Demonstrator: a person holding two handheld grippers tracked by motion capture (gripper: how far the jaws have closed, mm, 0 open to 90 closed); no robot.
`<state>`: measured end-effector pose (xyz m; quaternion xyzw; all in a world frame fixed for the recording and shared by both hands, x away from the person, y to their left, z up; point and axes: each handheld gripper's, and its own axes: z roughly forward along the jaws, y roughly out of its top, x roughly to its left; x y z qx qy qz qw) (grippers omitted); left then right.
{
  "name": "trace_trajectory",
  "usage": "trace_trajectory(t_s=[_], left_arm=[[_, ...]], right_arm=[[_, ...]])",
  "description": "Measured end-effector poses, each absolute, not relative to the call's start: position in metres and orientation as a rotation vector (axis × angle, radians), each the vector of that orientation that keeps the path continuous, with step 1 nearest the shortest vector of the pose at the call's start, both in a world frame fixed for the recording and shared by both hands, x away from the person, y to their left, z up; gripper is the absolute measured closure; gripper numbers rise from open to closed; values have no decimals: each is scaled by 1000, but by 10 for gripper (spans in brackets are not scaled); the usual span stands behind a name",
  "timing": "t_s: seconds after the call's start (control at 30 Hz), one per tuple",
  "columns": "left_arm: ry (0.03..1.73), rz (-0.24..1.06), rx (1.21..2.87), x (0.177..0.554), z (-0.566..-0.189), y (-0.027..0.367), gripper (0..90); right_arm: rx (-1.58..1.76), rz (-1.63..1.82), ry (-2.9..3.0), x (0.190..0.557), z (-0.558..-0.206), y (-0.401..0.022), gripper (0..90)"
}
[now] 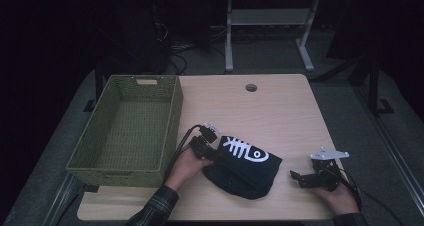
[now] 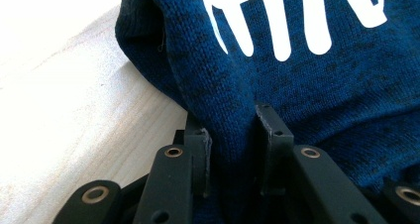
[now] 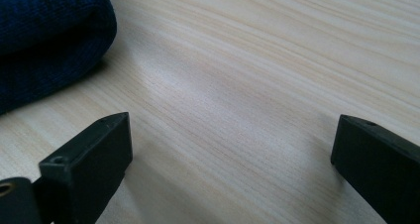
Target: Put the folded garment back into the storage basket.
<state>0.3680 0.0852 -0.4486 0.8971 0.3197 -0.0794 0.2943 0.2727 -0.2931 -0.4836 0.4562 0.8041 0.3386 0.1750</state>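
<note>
Already a fold of the dark blue knitted garment with a white fish-bone print (image 1: 243,167) is pinched by the left claw (image 2: 233,149) near the desk's (image 1: 280,106) front edge — the green woven basket (image 1: 127,128) lies just leftward; the right claw (image 1: 302,178) rests spread wide, empty.

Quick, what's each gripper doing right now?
Left gripper: closed on a fold of the dark blue knit garment.
Right gripper: open, nothing held, resting near the table.
</note>
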Motion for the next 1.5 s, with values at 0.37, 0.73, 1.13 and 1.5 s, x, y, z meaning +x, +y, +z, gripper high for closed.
trace_trajectory(t_s=[0.37, 0.73, 1.13, 1.5], left_arm=[[846, -183, 2377, 362, -428, 79, 730], [823, -184, 2408, 362, -401, 71, 731], [828, -151, 2396, 364, -356, 79, 732], [785, -104, 2408, 363, -311, 78, 733]], right_arm=[[1292, 957, 2280, 273, -483, -293, 21], [1298, 960, 2278, 272, -484, -293, 21], [1298, 961, 2277, 273, -484, -293, 21], [1300, 962, 2274, 273, -484, -293, 22]])
